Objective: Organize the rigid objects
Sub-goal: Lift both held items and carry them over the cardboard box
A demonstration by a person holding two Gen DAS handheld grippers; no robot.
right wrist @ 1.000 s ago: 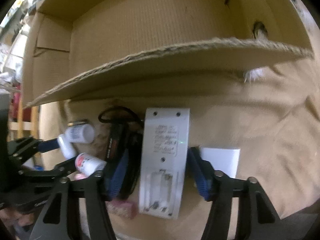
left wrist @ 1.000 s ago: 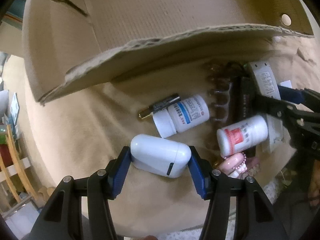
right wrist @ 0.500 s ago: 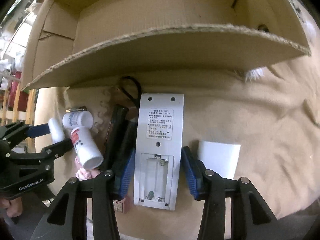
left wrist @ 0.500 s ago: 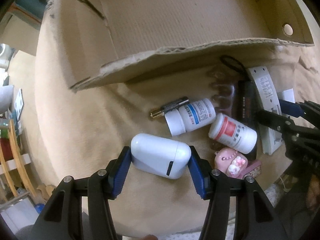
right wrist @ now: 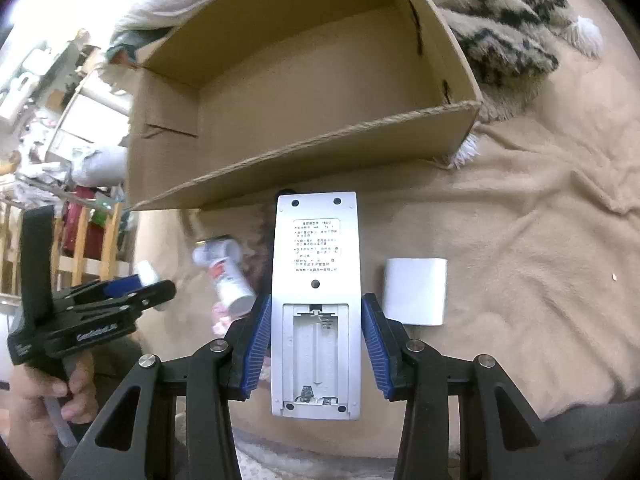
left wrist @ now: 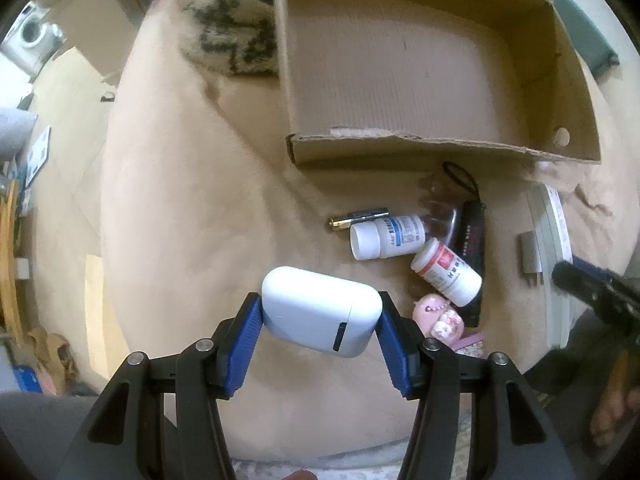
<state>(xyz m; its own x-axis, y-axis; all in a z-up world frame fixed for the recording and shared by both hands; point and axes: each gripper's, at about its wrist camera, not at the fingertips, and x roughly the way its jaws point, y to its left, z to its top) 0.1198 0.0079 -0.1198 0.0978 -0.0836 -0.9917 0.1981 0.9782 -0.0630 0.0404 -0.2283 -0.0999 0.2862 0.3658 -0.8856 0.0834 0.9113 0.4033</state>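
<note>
Place: a lived-in home, I'd say.
Signs: my beige blanket (right wrist: 520, 208), washing machine (left wrist: 34, 36), cluttered wooden shelves (right wrist: 86, 240).

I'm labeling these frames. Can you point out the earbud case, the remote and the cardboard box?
earbud case (left wrist: 320, 312): left wrist view, middle of its white shell.
remote (right wrist: 316, 264): right wrist view, on its back label.
cardboard box (right wrist: 304, 156): right wrist view, on its near wall.

i hold a white case (left wrist: 320, 316) and a battery-less white remote (right wrist: 316, 304) before an open cardboard box (right wrist: 320, 80).
</note>
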